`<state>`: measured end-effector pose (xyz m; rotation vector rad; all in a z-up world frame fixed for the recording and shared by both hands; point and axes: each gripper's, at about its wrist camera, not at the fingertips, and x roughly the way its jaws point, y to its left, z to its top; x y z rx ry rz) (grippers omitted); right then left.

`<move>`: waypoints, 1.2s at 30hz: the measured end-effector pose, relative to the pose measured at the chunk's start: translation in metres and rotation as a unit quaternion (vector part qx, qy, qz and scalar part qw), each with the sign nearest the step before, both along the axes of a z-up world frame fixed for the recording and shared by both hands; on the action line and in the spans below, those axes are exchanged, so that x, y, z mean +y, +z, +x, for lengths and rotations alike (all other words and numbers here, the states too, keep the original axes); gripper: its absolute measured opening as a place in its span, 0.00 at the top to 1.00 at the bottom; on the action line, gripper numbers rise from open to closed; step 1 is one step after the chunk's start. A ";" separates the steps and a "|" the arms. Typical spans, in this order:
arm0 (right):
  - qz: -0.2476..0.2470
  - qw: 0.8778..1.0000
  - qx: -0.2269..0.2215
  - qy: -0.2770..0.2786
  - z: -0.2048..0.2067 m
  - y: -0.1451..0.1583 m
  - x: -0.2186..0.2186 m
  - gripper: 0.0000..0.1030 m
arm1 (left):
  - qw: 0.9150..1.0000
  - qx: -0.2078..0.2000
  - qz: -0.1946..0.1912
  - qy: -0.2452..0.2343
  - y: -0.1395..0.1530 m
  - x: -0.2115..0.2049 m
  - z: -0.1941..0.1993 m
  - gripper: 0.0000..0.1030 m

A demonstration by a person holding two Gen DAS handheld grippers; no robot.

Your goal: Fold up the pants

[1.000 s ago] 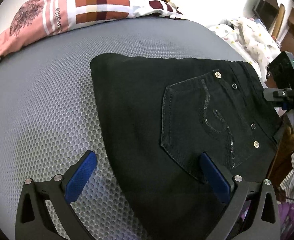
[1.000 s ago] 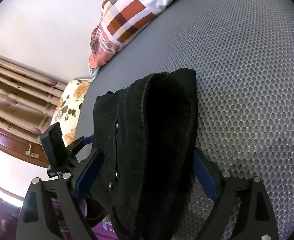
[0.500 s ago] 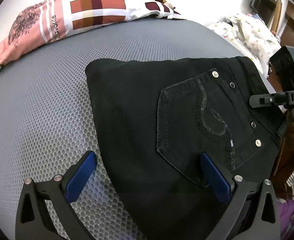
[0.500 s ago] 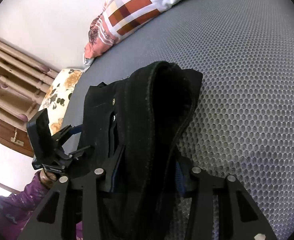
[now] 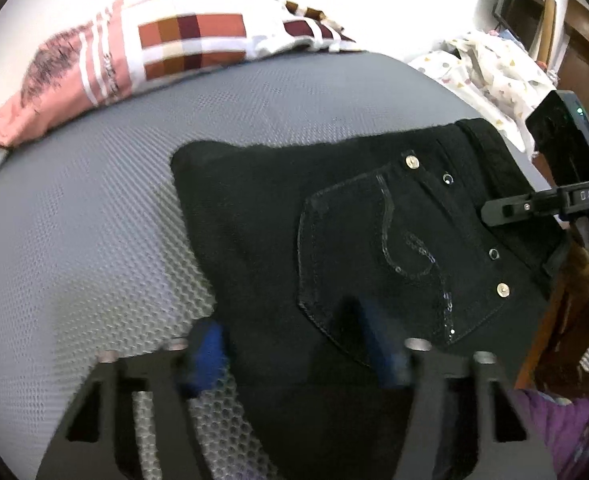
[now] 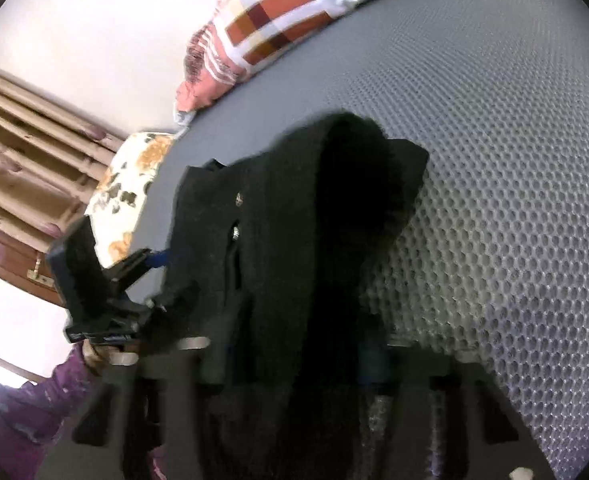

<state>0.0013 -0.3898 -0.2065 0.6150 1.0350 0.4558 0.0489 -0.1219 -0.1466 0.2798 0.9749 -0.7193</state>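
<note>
Blurring hides both grippers' fingers (image 5: 208, 346) in black pants (image 5: 278, 220).

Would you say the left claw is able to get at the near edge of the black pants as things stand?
Probably yes: the left claw already straddles the near edge of the black pants on the grey mattress, its jaws having just been closing with the fabric between them. Nothing blocks it.

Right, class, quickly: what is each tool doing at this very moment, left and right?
Left tool: has just been closing, black pants between its pads; grip cannot be told.
Right tool: shut on the pants' bunched edge.
</note>
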 end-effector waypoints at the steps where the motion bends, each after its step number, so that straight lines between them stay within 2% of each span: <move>1: 0.004 1.000 -0.002 -0.001 -0.001 0.001 0.001 0.64 | 1.000 -0.005 0.004 0.001 0.001 0.000 0.000 0.55; 5: 0.017 1.000 -0.008 -0.003 -0.004 0.007 0.003 0.66 | 1.000 -0.003 0.002 0.004 0.004 0.004 0.003 0.61; 9: 0.010 1.000 -0.005 -0.001 -0.002 0.004 0.003 0.66 | 1.000 0.013 0.004 -0.005 0.004 0.005 0.009 0.58; 10: 0.002 1.000 -0.005 0.002 -0.002 0.004 0.004 0.66 | 1.000 0.022 0.000 -0.007 0.003 0.006 0.011 0.53; 11: -0.003 1.000 -0.006 0.004 -0.003 0.004 0.005 0.66 | 0.999 0.031 -0.001 -0.011 0.002 0.007 0.012 0.43; 15: 0.007 1.000 0.001 0.002 -0.002 0.001 0.003 0.65 | 0.996 0.082 -0.017 -0.042 -0.008 0.008 0.018 0.22; 16: 0.011 1.000 0.004 0.001 -0.001 -0.001 0.001 0.64 | 0.995 0.085 -0.016 -0.056 -0.009 0.006 0.017 0.16; 19: 0.023 1.000 0.008 -0.004 0.000 -0.005 -0.003 0.62 | 0.994 0.071 -0.012 -0.077 -0.009 -0.004 0.013 0.12; 21: 0.035 0.999 0.008 -0.011 -0.001 -0.008 -0.005 0.62 | 0.995 0.066 -0.039 -0.067 -0.009 -0.003 0.014 0.13; 22: 0.038 0.999 0.005 -0.013 -0.002 -0.009 -0.004 0.62 | 0.995 0.063 -0.042 -0.062 -0.009 -0.003 0.012 0.20; 23: 0.039 0.999 0.002 -0.014 -0.003 -0.008 -0.004 0.62 | 0.996 0.049 -0.040 -0.055 -0.006 -0.002 0.009 0.38; 26: 0.058 0.998 -0.003 -0.023 -0.009 -0.006 -0.005 0.65 | 0.997 0.040 -0.048 -0.035 0.002 0.004 0.007 0.61; 29: 0.083 0.996 -0.004 -0.033 -0.014 -0.004 -0.007 0.65 | 0.998 0.025 -0.052 -0.025 0.009 0.007 0.002 0.67; 32: 0.106 0.994 -0.007 -0.040 -0.017 0.001 -0.007 0.66 | 0.998 0.011 -0.050 -0.024 0.017 0.012 -0.003 0.70; 36: 0.114 0.993 -0.012 -0.039 -0.016 0.010 0.003 0.66 | 0.999 0.005 -0.052 -0.011 0.025 0.021 -0.001 0.71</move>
